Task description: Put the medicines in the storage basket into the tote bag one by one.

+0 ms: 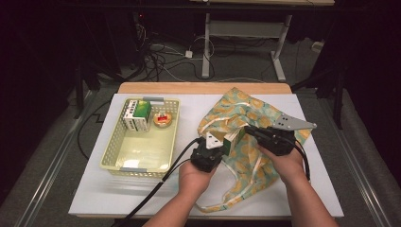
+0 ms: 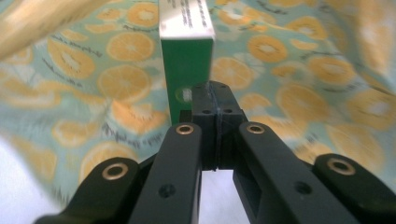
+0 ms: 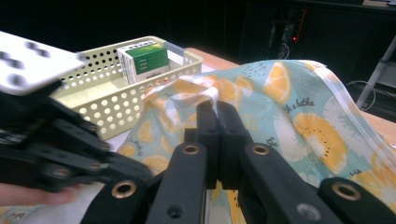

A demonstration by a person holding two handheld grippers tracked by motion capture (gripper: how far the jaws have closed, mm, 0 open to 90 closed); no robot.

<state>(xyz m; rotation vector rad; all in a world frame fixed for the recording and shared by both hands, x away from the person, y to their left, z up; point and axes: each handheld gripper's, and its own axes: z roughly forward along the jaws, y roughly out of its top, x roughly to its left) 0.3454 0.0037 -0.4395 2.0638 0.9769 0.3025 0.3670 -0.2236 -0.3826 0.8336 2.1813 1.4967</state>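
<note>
Forearms in from 6 o'clock of the high view, converging over the cloth bag point(image 1: 265, 165) on the right half of the tabletop point(image 1: 118, 194). Left hand point(image 1: 196, 177) wrapped round the rear of the left claw point(image 1: 226, 144), aimed toward 2 o'clock. Jaws closed pad against pad, nothing seen between them. Green box point(image 1: 235, 138) just beyond the tips, standing tilted at the bag's mouth; contact with the tips impossible to judge. Right hand point(image 1: 283, 163) behind the right claw point(image 1: 250, 131), aimed toward 10 o'clock, grey plate jutting out at 2 o'clock. Jaws closed, pinching the bag's raised hem. Tips of both claws near each other, green box between them.

Yellow basket point(image 1: 137, 172) at 9 o'clock of the left claw, well apart from it, holding a second box point(image 1: 137, 115) and a small round item point(image 1: 162, 120) against its far wall, near half bare. Open white tabletop at 7 o'clock along the near edge. Bag's far corner close to the tabletop's right edge at 3 o'clock.
</note>
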